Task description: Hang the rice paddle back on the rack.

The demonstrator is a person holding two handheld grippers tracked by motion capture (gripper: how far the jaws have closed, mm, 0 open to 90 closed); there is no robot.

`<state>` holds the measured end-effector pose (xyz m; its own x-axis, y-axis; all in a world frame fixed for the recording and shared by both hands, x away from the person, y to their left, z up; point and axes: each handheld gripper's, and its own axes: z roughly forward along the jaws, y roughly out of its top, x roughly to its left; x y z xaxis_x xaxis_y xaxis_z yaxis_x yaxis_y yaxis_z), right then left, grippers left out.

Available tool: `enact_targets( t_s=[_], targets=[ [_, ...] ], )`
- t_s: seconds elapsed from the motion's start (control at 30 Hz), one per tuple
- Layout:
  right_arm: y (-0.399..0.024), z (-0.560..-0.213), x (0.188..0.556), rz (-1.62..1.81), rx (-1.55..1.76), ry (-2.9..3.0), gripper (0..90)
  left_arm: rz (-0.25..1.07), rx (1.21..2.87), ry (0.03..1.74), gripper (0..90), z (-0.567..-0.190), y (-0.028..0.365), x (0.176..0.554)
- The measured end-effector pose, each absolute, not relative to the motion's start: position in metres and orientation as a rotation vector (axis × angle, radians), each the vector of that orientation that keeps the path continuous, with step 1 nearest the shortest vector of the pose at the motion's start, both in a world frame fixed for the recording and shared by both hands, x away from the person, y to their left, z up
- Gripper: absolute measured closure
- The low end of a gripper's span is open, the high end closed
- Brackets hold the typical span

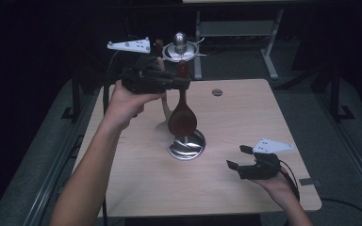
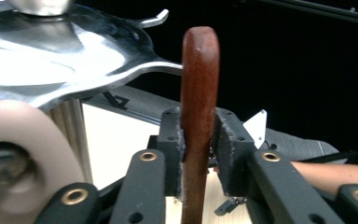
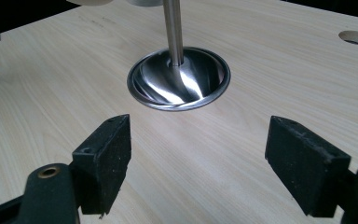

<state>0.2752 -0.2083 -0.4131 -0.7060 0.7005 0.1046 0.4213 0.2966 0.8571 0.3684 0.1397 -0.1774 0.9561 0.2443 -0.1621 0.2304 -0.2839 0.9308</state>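
A: Start at the left. What does the left hand-held gripper (image 1: 185,81) have?

B: The handle of a dark wooden spoon (image 1: 182,117). In the left gripper view the handle (image 2: 198,116) stands upright between the two pads; the left pad lies against it, while on the right I can see a thin gap lower down, so I cannot tell whether the grip is firm. With no earlier picture to compare, I will only say the jaws stand narrow around the wood.

A: And where is the spoon?

B: It hangs bowl-down from a metal stand (image 1: 186,146), held up over the table (image 1: 245,117). In the high view its bowl covers part of the stand's pole, and the handle's top is lost behind the gripper.

A: Is it on a hook?

B: Hard to say. The stand's top plate (image 2: 65,56) has curved prongs near the handle's tip, but the contact point is not clear. A pale rounded thing (image 2: 23,158) at the left is blurred and cut off; I cannot name it.

A: The right side?

B: The right hand-held gripper (image 1: 238,157) rests low near the table's right edge, jaws wide apart with nothing between them. Its view looks at the stand's shiny round base (image 3: 179,79); the pole is cut off at the top.
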Motion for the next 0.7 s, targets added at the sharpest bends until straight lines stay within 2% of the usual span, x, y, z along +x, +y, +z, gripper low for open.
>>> enact_targets(
  t_s=[0.37,0.7],
  targets=[
    [-0.208,-0.413,0.275,1.369,1.02,2.281,22.4,0.076,1.915,0.339,60.1,-0.184,0.14,0.363],
    [-0.207,-0.413,0.275,1.369,1.02,2.283,22.4,0.187,1.948,0.346,54.1,-0.186,0.149,0.35]
  ],
)
